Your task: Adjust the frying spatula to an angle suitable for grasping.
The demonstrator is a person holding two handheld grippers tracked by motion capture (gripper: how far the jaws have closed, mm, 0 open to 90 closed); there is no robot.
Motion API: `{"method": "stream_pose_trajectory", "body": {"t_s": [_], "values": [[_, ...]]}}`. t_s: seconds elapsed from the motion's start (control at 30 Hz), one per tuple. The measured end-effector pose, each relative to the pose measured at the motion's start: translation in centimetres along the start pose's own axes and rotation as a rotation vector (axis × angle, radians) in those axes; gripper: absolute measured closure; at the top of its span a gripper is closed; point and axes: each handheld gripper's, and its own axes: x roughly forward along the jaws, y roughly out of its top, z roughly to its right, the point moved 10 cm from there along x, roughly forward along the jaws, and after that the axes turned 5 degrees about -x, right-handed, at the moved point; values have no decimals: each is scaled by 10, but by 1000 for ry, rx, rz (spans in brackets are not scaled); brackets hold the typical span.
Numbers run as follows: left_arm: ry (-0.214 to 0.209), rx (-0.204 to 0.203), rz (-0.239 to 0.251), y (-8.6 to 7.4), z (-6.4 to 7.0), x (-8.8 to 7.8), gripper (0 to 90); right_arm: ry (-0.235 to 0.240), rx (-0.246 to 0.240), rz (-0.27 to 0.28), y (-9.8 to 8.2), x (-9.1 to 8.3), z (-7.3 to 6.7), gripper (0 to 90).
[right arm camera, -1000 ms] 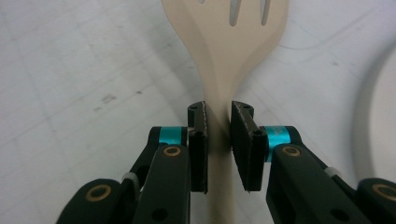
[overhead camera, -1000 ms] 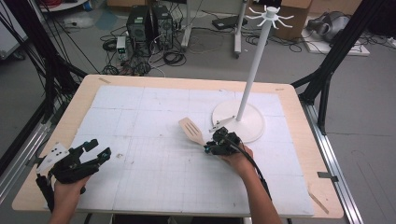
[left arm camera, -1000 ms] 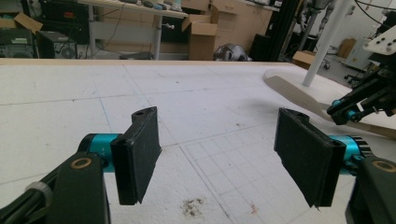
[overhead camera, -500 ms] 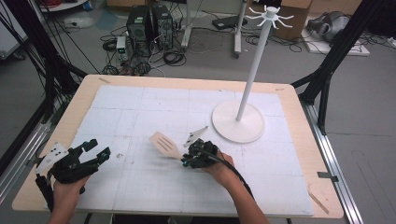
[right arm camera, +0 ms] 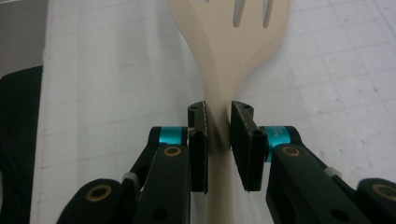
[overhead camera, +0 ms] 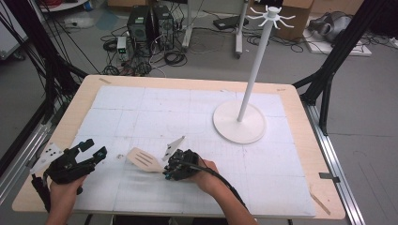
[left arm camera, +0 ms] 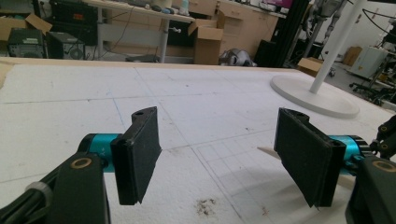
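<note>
On the near half of the table, seen from the high view, the right gripper holds a slotted wooden spatula by its handle, the blade pointing toward the left gripper, which rests near the table's left front corner with its jaws spread and nothing between them. The step in hand looks like carrying the spatula across the white gridded mat, with the white hanging stand well apart to the right rear; a fair guess is that the next move calls for a handover, or a turn back to the stand's hooks, and either way the narrow handle would have to stay squarely clamped so the blade does not swing. Beyond the table lie a grey floor, tangled cables, computer towers and black frame struts. In the left gripper view, the left gripper has its black pads wide apart over the bare mat, and the stand's round base sits off to the right before benches and cardboard boxes. In the right gripper view, the right gripper pinches the spatula at its neck, pads pressed on both sides, the slotted blade reaching out above the mat.
</note>
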Motion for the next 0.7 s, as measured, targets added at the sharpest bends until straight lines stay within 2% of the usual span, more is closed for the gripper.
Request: {"method": "stream_pose_trajectory", "body": {"t_s": [0.1,0.13,0.23,0.27,0.37,0.5,0.53,0.57,0.6,0.63,0.67,0.7], "values": [[-2,1,-2,0,0,0,313,5,-24,0,5,4,-5,776],[-3,2,-6,-1,0,0,313,6,-51,-10,8,7,-9,776],[-6,2,-7,-1,1,0,313,10,-79,-17,9,10,-13,776],[-12,1,-10,-1,2,0,317,7,-105,-32,10,14,-15,776],[-21,4,-15,-2,3,0,331,2,-125,-39,10,16,-16,776],[-45,3,-24,-3,6,1,370,3,-100,-31,11,14,-15,748],[-63,9,-30,-3,9,1,399,-11,-61,11,14,6,-13,634],[-63,9,-30,-3,9,1,413,-11,-61,11,14,6,-13,634],[-74,12,-34,-3,11,1,442,-39,-30,69,17,-6,-9,620],[-88,19,-39,-3,13,0,442,-39,-30,69,17,-6,-9,620],[-109,22,-47,-4,17,0,470,-60,-9,97,16,-14,-6,606],[-122,25,-53,-5,19,1,510,-101,18,127,12,-26,-1,595]]}}
